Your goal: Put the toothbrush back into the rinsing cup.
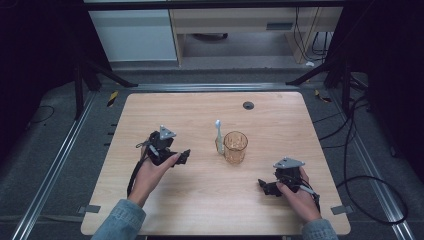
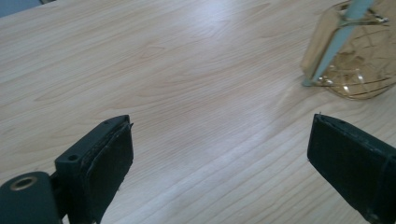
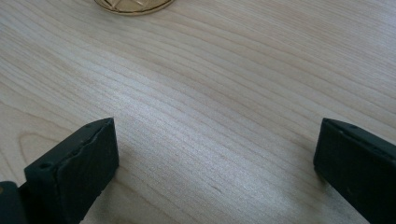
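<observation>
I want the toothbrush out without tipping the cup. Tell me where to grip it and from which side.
Grip the toothbrush on the bare stem above the cup rim, coming from the left with the open left tool. It stands leaning at the cup's left edge, head up, so that stretch is free and the glass wall stays untouched. Lift it straight up.

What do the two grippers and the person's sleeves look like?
Both the left gripper and the right gripper are black, each with two flat rectangular jaws lined with dark pads. A grey three-cornered plate sits on top of each, and a black cable trails behind. The sleeves are blue denim.
</observation>
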The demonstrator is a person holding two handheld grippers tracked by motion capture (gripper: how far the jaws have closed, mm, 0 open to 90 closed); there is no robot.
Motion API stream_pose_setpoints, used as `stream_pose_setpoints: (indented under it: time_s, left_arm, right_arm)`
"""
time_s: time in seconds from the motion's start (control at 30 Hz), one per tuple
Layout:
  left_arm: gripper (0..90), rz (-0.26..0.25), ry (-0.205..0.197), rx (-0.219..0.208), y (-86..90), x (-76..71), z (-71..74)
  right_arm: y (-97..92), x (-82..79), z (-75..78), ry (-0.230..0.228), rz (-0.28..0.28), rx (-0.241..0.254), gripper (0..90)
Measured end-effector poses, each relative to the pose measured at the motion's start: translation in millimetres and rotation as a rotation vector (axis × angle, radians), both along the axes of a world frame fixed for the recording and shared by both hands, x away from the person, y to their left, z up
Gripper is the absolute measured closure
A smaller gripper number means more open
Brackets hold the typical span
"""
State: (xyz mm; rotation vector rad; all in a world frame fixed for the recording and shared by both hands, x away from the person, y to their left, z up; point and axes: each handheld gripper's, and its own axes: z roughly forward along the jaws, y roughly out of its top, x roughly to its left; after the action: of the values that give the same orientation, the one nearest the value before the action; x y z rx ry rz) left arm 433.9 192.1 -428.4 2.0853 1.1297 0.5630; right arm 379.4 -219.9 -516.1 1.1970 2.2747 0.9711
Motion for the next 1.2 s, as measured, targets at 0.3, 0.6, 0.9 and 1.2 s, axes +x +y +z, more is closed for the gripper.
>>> stream_pose_setpoints:
  time_s: [0.3,0.6,0.9,1.2]
  left_arm:
    - [6.8,0.066,-0.009,-0.002,33.1,3.9,1.5]
    - [7.0,0.125,0.003,0.005,61.6,9.0,-8.5]
    - [7.0,0.162,0.035,0.028,80.6,16.0,-22.0]
    - [6.9,0.187,0.068,0.065,96.9,17.3,-34.0]
  right_arm:
    - [0.0,0.0,0.0,0.000,0.000,0.000,0.4]
    - [0.0,-0.1,0.1,0.001,-0.001,-0.001,0.4]
    - [0.1,-0.1,0.1,0.001,-0.001,-0.001,0.4]
    - [0.1,-0.1,0.1,0.001,-0.001,0.000,0.4]
